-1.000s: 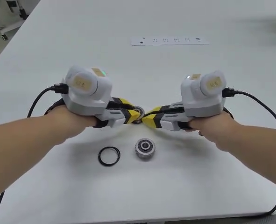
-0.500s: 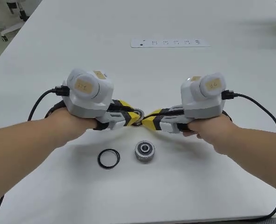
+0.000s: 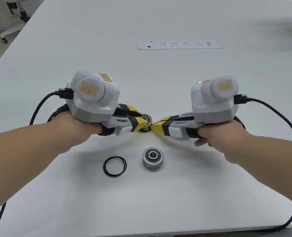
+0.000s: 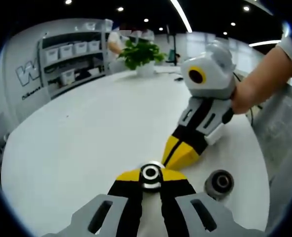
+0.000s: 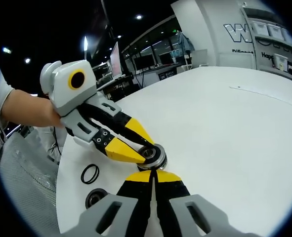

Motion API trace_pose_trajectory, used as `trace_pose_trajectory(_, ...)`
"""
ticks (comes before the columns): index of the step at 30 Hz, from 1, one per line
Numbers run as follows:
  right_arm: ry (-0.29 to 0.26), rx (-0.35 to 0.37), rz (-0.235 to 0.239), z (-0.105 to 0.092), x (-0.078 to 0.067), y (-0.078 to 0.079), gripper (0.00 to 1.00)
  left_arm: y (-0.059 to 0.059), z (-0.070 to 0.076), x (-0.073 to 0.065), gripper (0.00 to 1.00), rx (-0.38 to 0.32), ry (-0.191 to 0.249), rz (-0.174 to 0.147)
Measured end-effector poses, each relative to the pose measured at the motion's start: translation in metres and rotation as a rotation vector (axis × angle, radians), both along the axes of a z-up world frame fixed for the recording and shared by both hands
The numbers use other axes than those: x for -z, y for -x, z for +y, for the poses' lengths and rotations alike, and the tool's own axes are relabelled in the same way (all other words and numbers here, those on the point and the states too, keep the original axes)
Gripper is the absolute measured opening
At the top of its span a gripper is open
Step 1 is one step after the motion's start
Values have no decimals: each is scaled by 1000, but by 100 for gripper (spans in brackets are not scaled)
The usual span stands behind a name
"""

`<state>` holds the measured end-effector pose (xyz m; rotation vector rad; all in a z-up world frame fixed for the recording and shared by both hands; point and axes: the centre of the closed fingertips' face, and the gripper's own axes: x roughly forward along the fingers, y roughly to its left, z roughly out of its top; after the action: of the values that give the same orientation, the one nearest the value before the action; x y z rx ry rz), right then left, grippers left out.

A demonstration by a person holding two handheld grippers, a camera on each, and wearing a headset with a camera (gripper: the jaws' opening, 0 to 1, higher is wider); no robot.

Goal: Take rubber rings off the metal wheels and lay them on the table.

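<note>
My left gripper [image 3: 142, 122] is shut on a small metal wheel [image 3: 145, 119], held above the table; its jaws clamp the wheel [image 4: 150, 174] in the left gripper view. My right gripper [image 3: 153, 126] meets it from the right, its jaws shut at the wheel's dark rubber ring [image 5: 158, 160]. The right gripper [image 5: 153, 174] touches the wheel's lower edge. A loose black rubber ring [image 3: 115, 166] lies on the table below, with a second metal wheel [image 3: 153, 156] beside it.
A white power strip [image 3: 179, 45] lies at the back of the white table [image 3: 195, 197]. Black cables trail from both grippers over the table. Shelves and a potted plant [image 4: 141, 53] stand beyond the far end.
Both grippers stay joined at the held wheel; they dipped slightly and rose back. The ring and wheel on the table have not moved.
</note>
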<state>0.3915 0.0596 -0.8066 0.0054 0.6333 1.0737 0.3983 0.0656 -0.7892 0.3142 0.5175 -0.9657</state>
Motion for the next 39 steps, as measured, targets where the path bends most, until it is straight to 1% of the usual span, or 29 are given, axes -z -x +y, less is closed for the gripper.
trace_pose_trajectory(1,-5,5,7,0,0,0,0,0,0,0,13,1,-1,0)
trace_pose_trajectory(7,-62,63,79,-4,0,0,0,1,-1,0,12,10,-4,1)
trace_pose_trajectory(9,-72,72,90,-5,0,0,0,1,-1,0,12,10,-4,1)
trace_pose_trajectory(10,-88,84,102,-5,-1,-1,0,1,-1,0,12,10,-4,1)
trace_pose_trajectory(14,-103,106,120,-7,-2,-2,0,1,-2,0,12,10,-3,2)
trace_pose_trajectory(18,-127,131,144,-7,-5,1,0,2,-3,0,12,9,-3,2)
trace_pose_trajectory(23,-123,131,147,-7,-7,3,0,2,-4,0,12,11,-4,-1)
trace_pose_trajectory(27,-103,121,130,-6,-8,3,0,2,-4,0,12,10,-4,-2)
trace_pose_trajectory(36,-75,114,116,-7,-9,4,0,2,-5,0,12,6,-3,-1)
trace_pose_trajectory(39,-74,117,120,-7,-9,4,0,2,-5,0,12,6,-4,0)
